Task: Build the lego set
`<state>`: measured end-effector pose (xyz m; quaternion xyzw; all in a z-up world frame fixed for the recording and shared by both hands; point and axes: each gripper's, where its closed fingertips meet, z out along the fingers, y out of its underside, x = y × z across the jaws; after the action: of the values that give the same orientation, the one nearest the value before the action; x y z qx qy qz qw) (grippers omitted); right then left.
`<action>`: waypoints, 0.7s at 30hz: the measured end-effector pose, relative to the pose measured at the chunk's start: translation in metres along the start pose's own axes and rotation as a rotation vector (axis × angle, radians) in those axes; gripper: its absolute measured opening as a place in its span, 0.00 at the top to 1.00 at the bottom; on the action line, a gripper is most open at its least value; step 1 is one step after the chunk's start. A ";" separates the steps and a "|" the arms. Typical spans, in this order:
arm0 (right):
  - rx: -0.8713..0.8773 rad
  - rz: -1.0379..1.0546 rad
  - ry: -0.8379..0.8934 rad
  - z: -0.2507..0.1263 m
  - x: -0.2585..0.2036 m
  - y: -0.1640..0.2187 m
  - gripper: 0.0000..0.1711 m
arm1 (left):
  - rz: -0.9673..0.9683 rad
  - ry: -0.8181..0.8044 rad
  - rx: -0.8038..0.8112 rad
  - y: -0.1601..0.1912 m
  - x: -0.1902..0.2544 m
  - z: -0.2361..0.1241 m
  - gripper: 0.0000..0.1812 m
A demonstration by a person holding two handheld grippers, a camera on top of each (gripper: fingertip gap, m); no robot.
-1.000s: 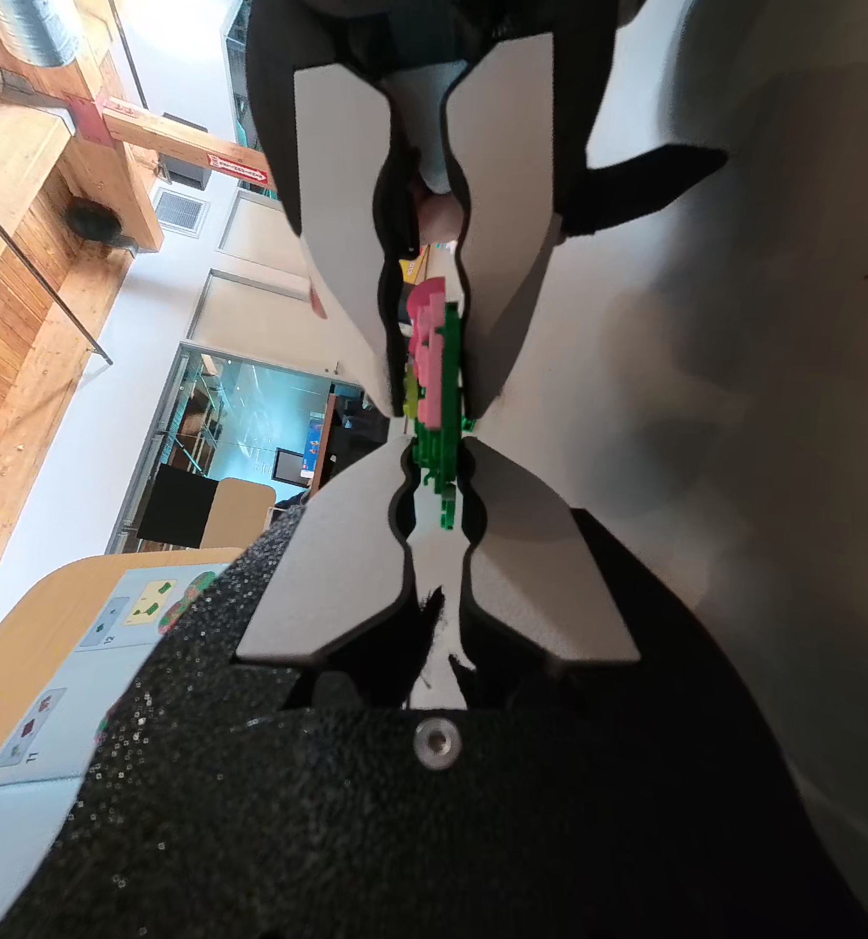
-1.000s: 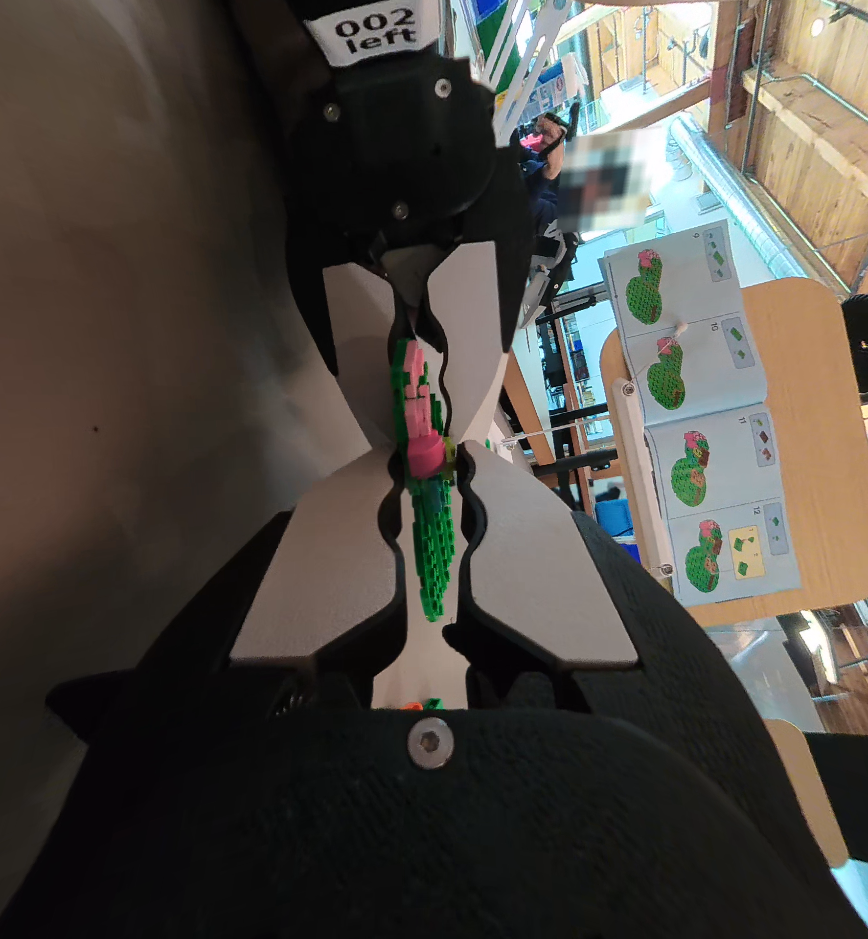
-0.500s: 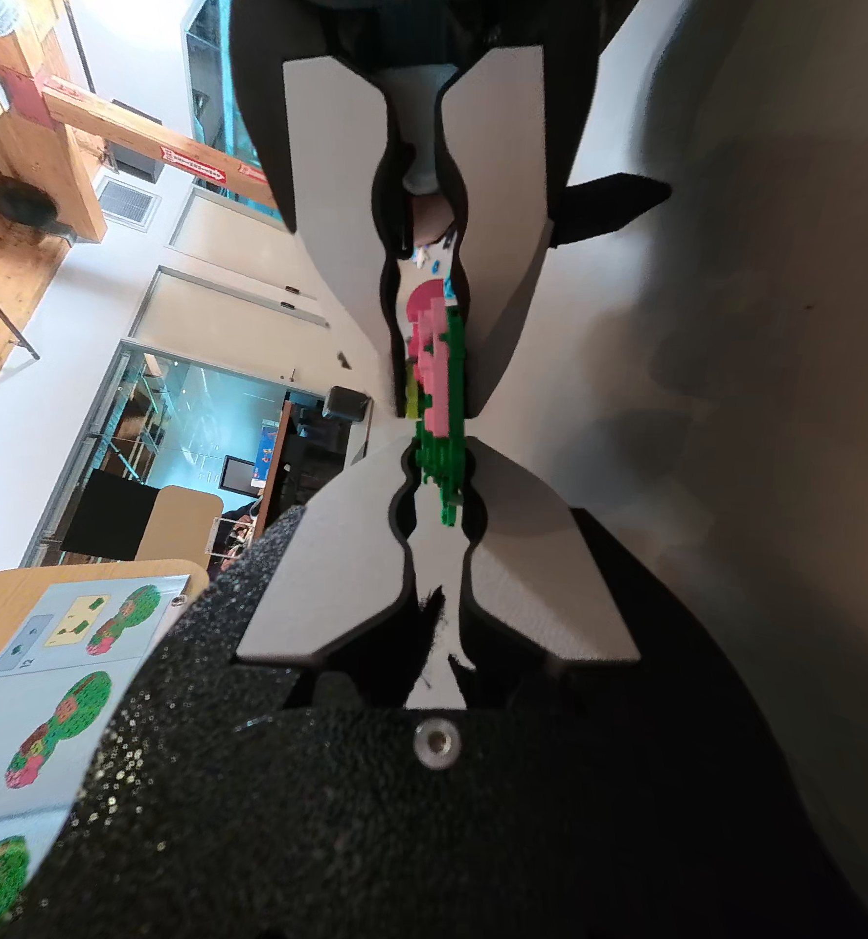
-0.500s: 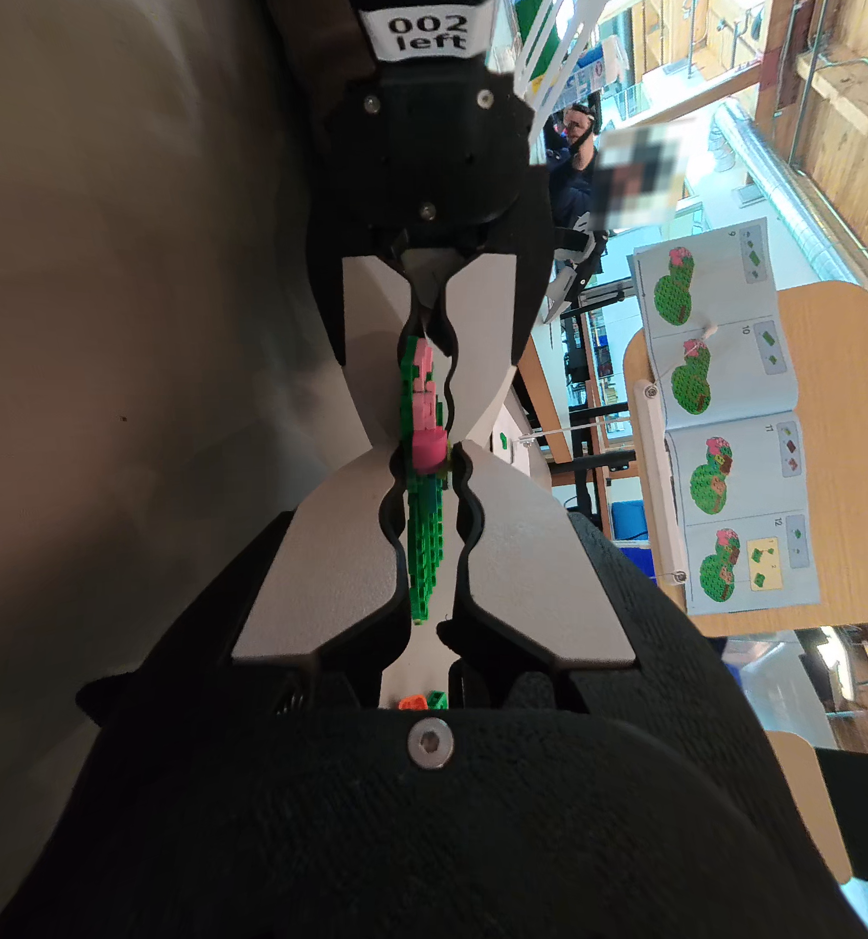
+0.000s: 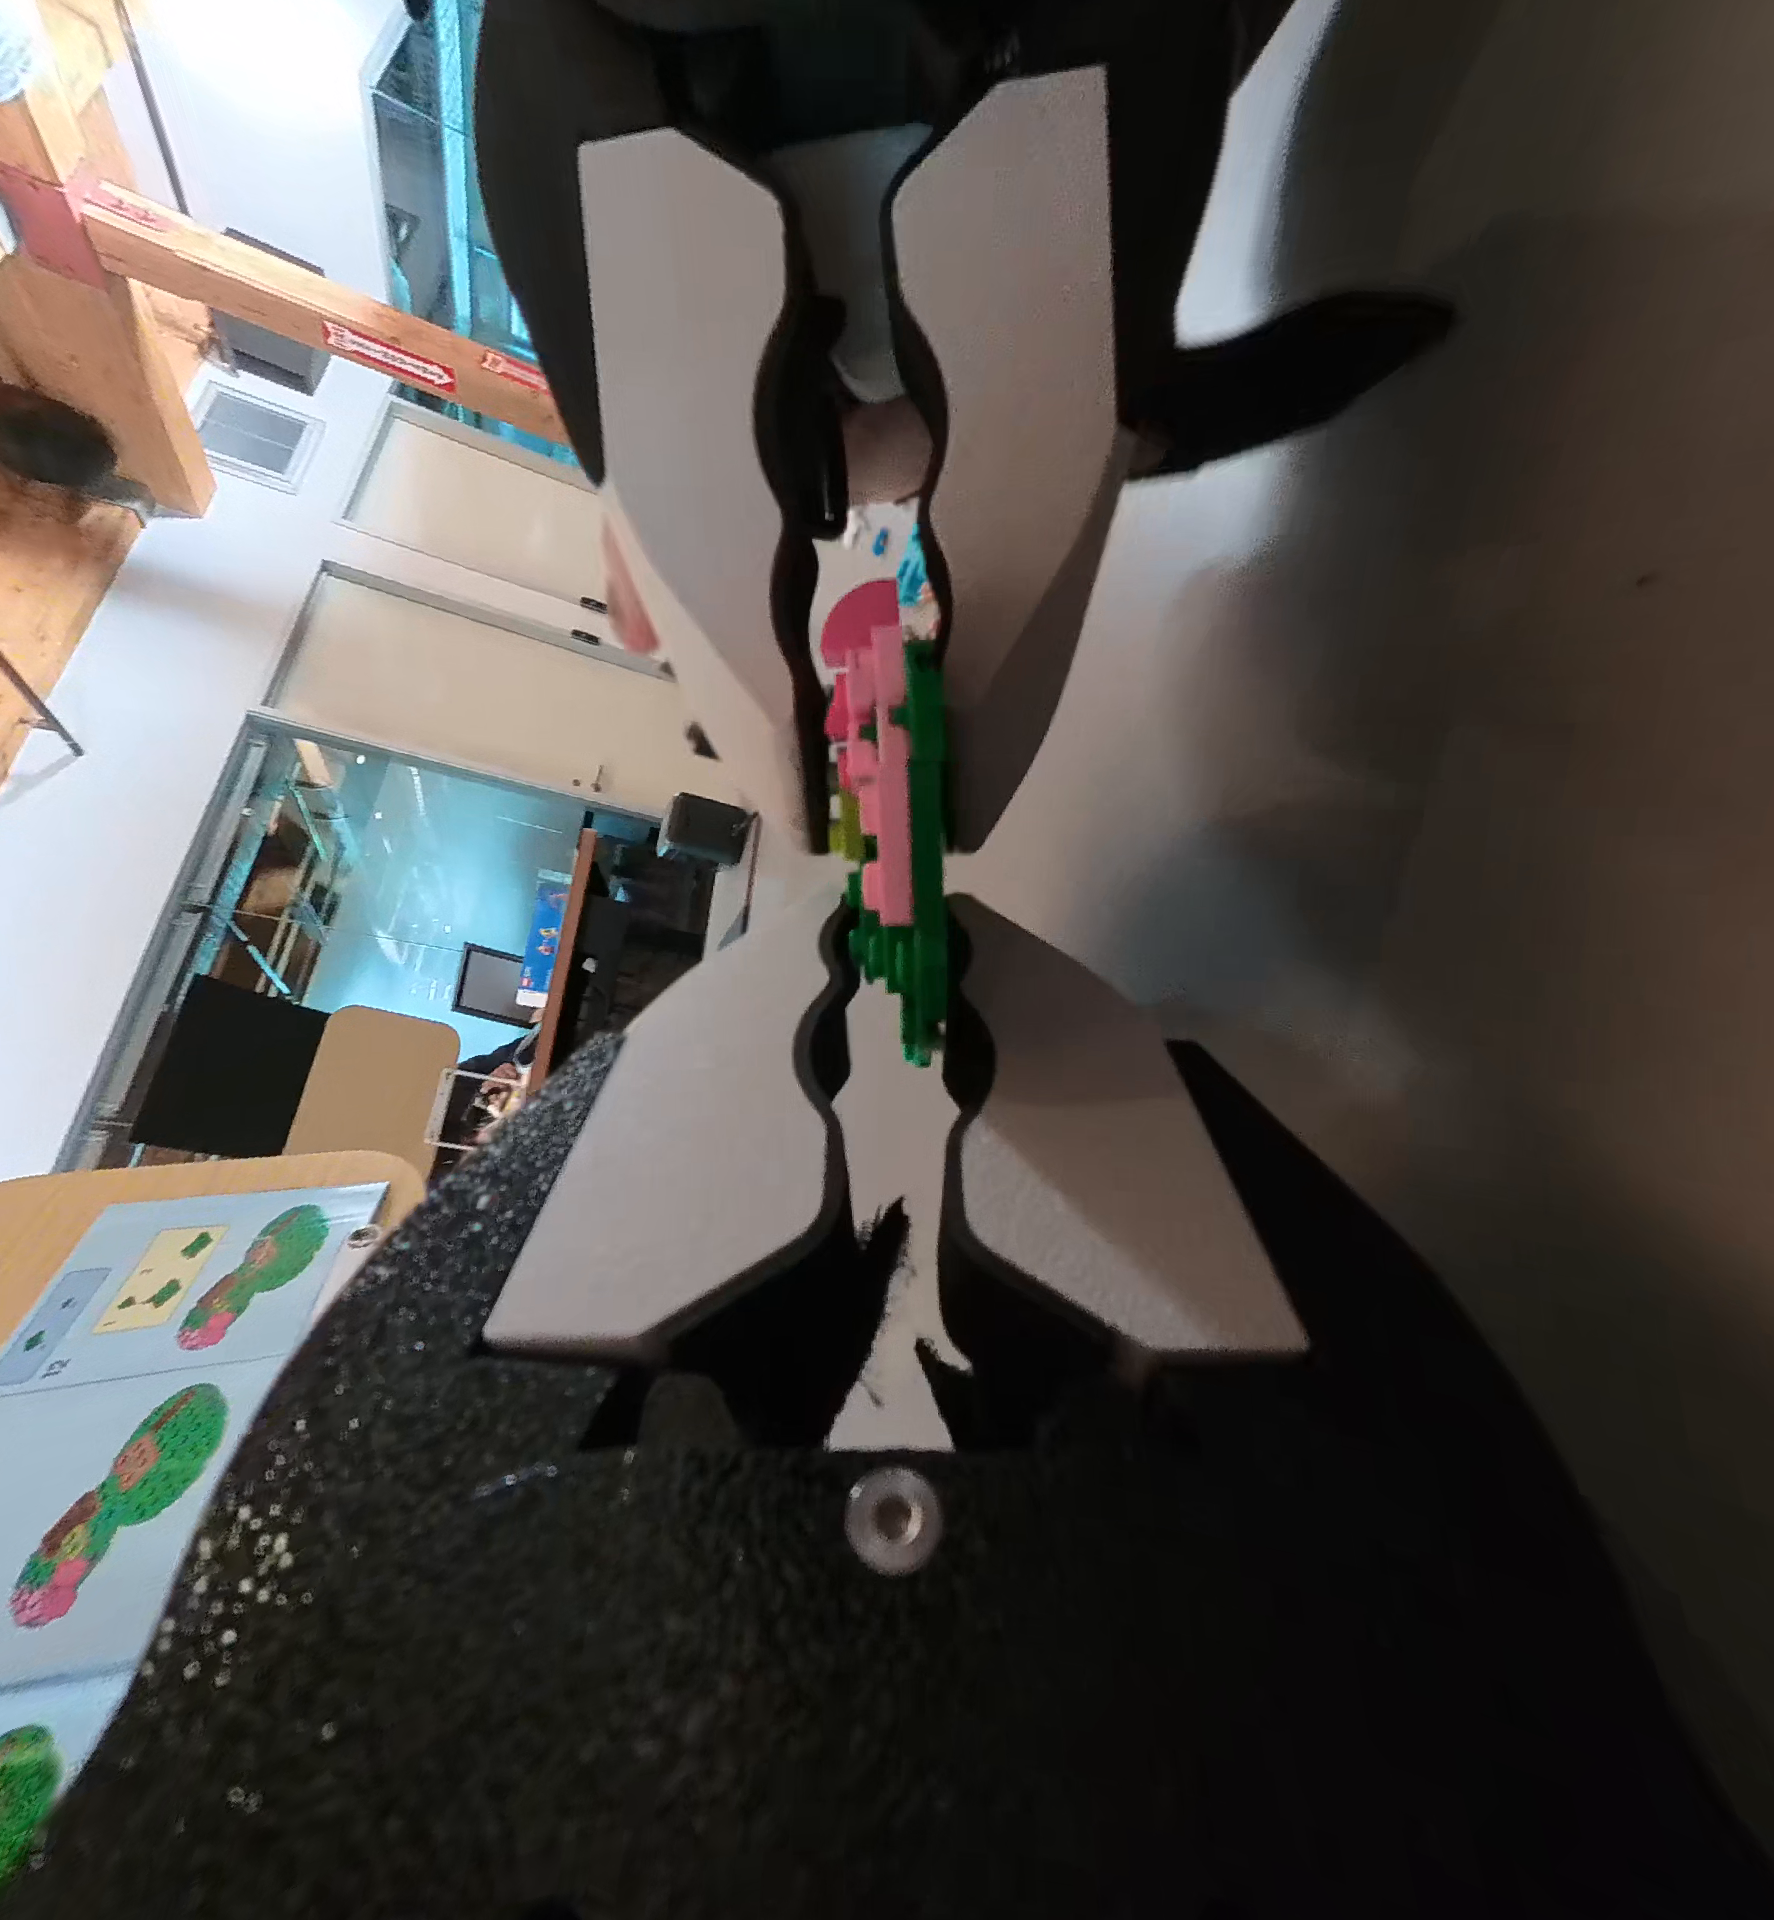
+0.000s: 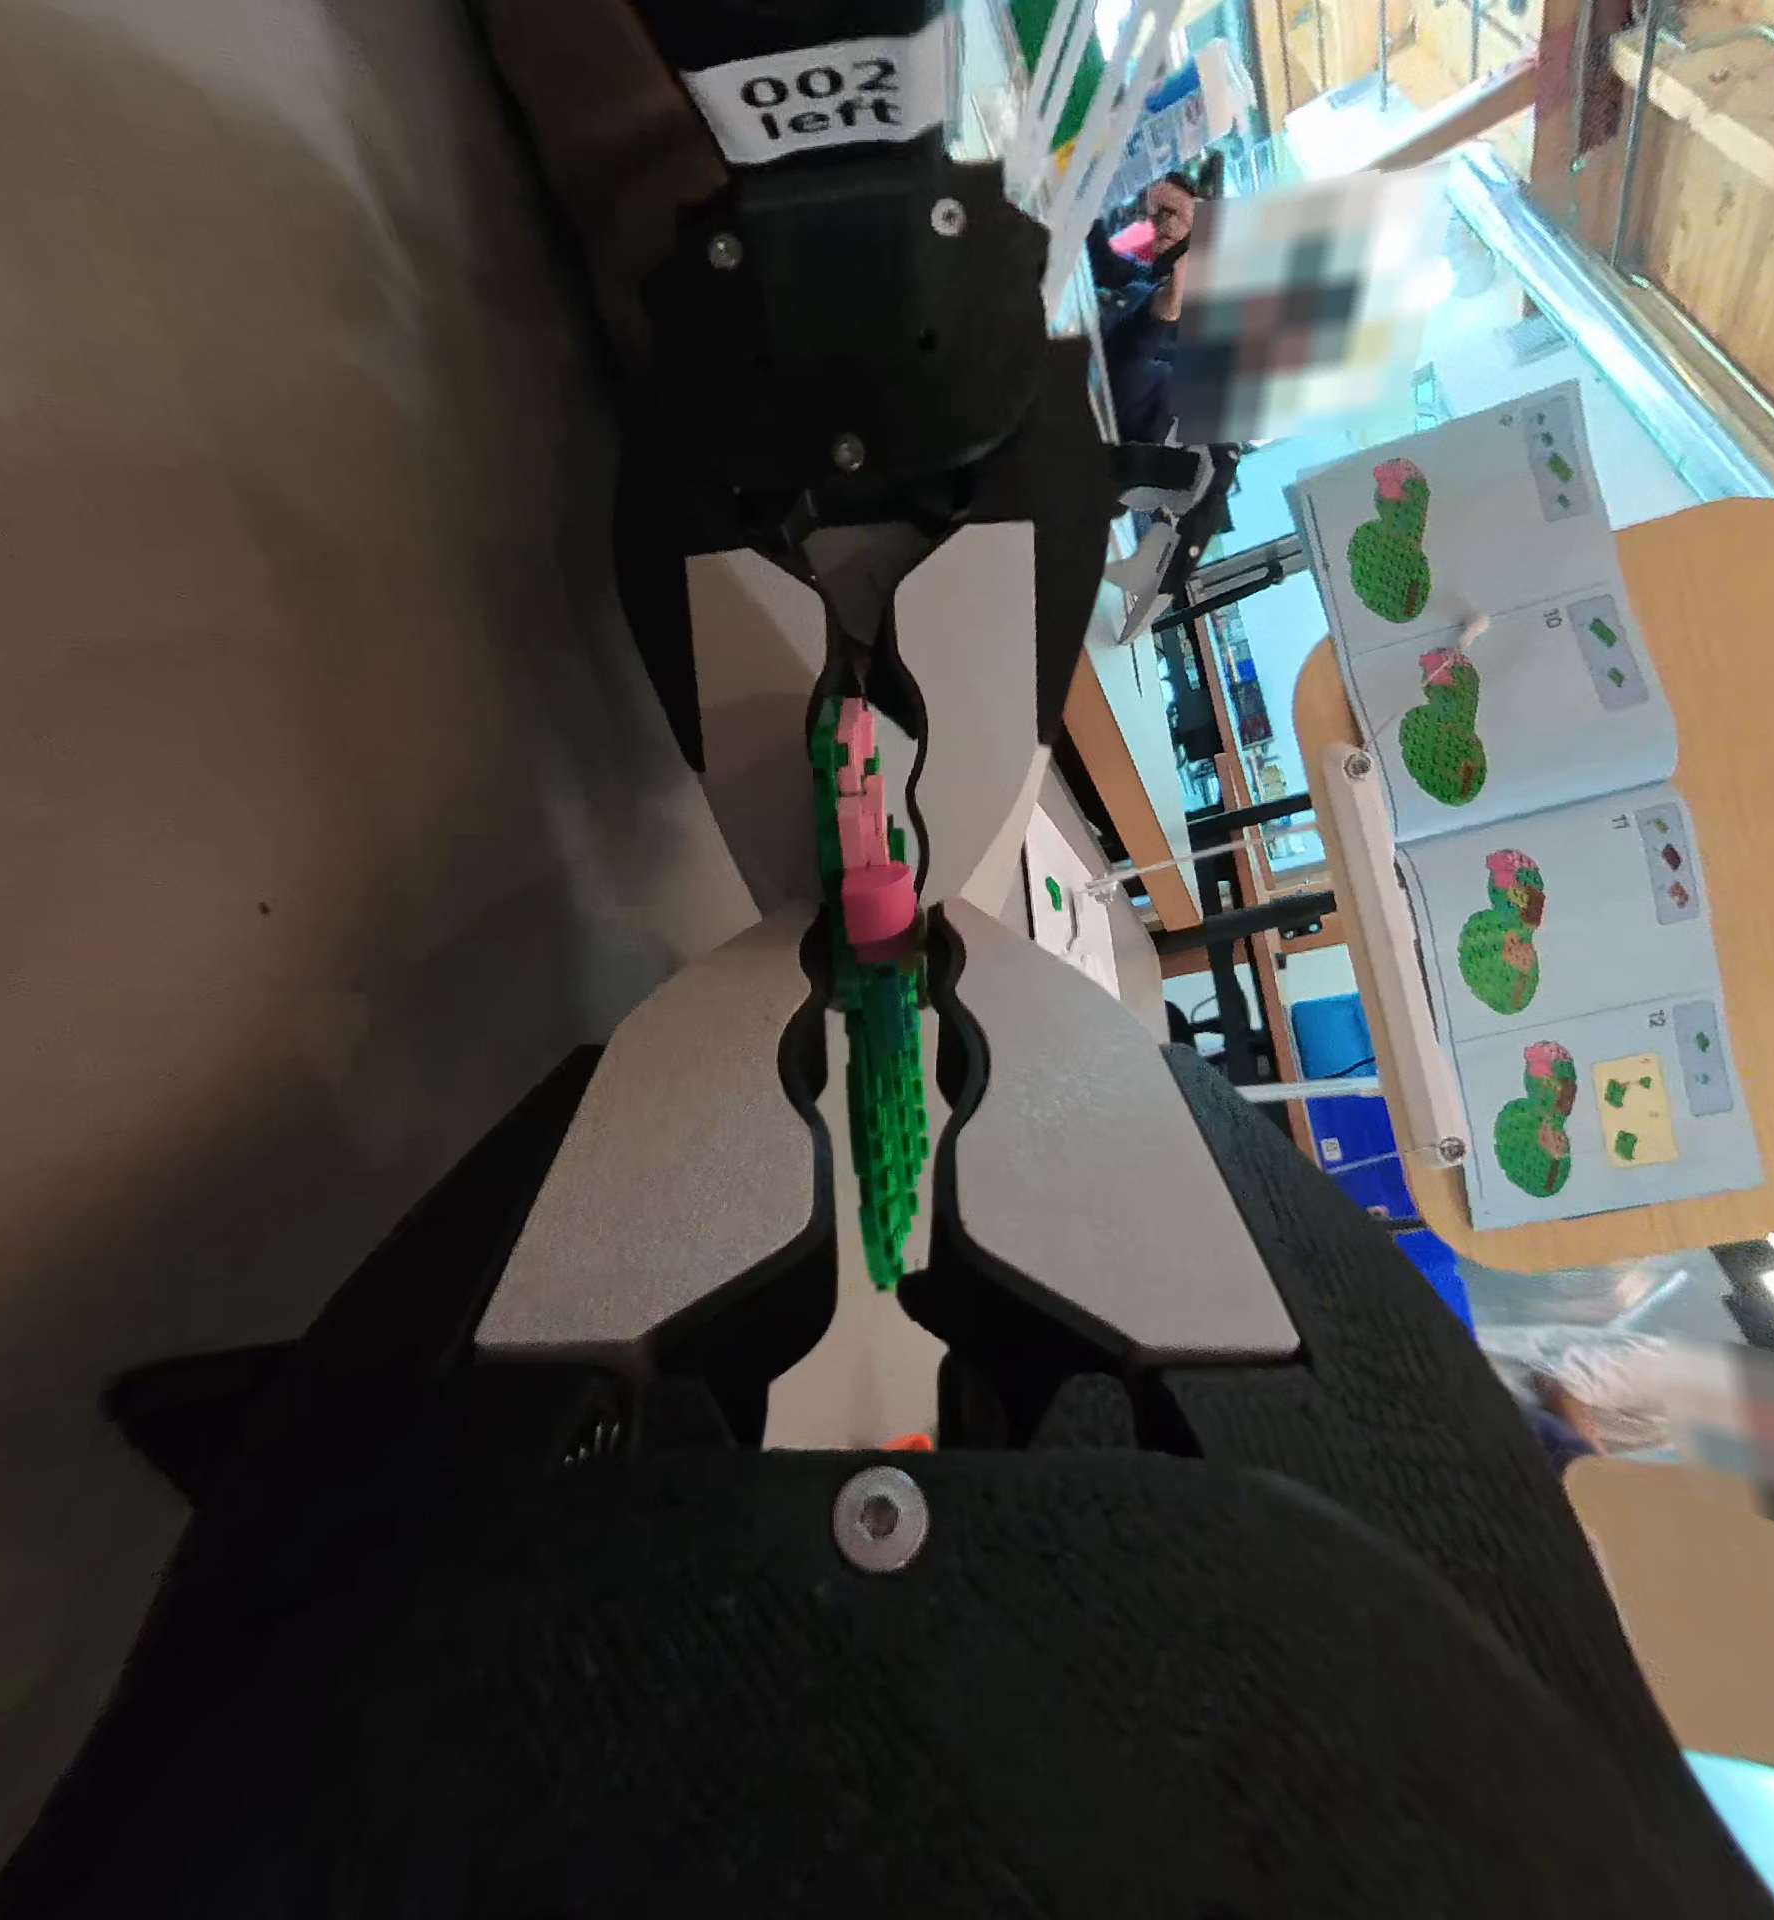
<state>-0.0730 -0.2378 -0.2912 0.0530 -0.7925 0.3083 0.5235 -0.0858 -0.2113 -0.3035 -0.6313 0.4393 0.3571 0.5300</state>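
The left gripper [image 5: 888, 914] pinches the near end of a flat green and pink lego build [image 5: 898, 831], edge-on at centre. From 12 o'clock the right gripper [image 5: 878, 831] clamps its far end. An instruction booklet [image 5: 135, 1455] lies at 8 o'clock.

Bright daylit background, dim shadowed near wall, fisheye bending, slight edge blur.
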 end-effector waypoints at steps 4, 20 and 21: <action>-0.009 0.095 -0.014 -0.013 0.003 0.011 0.78 | 0.073 -0.033 -0.034 0.009 -0.001 0.000 0.93; -0.050 0.133 0.077 -0.015 0.011 0.030 0.76 | 0.040 -0.073 -0.020 0.015 -0.005 0.000 0.93; -0.060 0.112 0.078 -0.014 0.010 0.031 0.75 | 0.039 -0.074 -0.014 0.014 -0.005 0.000 0.93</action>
<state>-0.0791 -0.2031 -0.2925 -0.0195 -0.7821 0.3151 0.5374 -0.1006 -0.2114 -0.3037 -0.6126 0.4290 0.3935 0.5347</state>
